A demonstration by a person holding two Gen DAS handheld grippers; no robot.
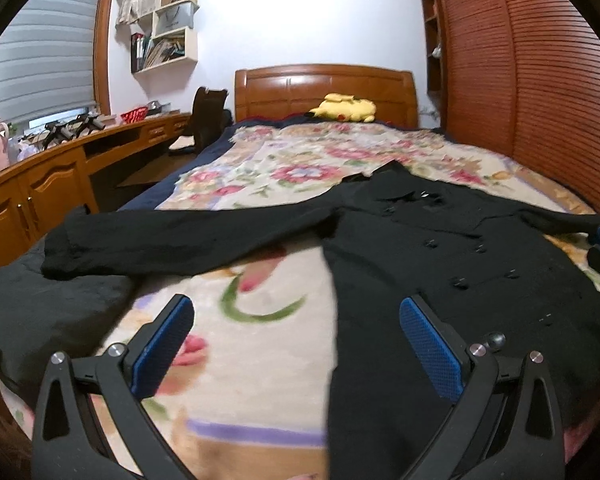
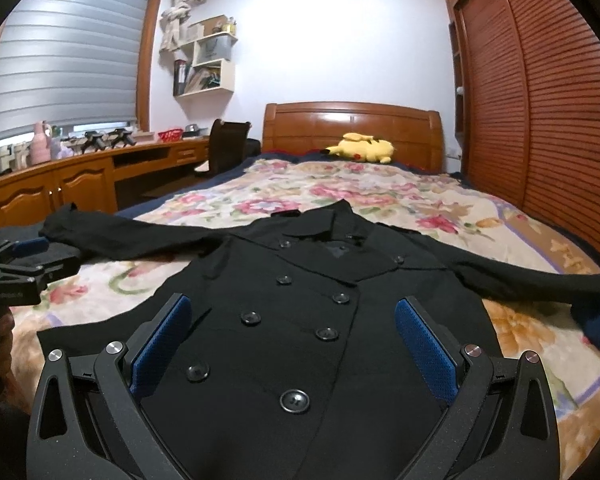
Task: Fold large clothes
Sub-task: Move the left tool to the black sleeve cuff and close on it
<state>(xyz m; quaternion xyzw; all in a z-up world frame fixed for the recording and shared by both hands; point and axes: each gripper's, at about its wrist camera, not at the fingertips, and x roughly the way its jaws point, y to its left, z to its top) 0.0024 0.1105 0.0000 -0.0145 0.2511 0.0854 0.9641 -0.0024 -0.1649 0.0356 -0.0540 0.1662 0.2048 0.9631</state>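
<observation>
On the bed [image 2: 480, 208], both grippers [image 2: 292, 320] hover wide-fingered over the coat [image 2: 300, 280].

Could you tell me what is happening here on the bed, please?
A person holds a two-finger gripper in each hand over a black double-breasted coat spread face up on a floral bedspread, sleeves stretched out to both sides. The left gripper is open beside the coat's edge; the right gripper is open above the buttoned front. Neither holds anything, and the coat is not yet folded.
</observation>
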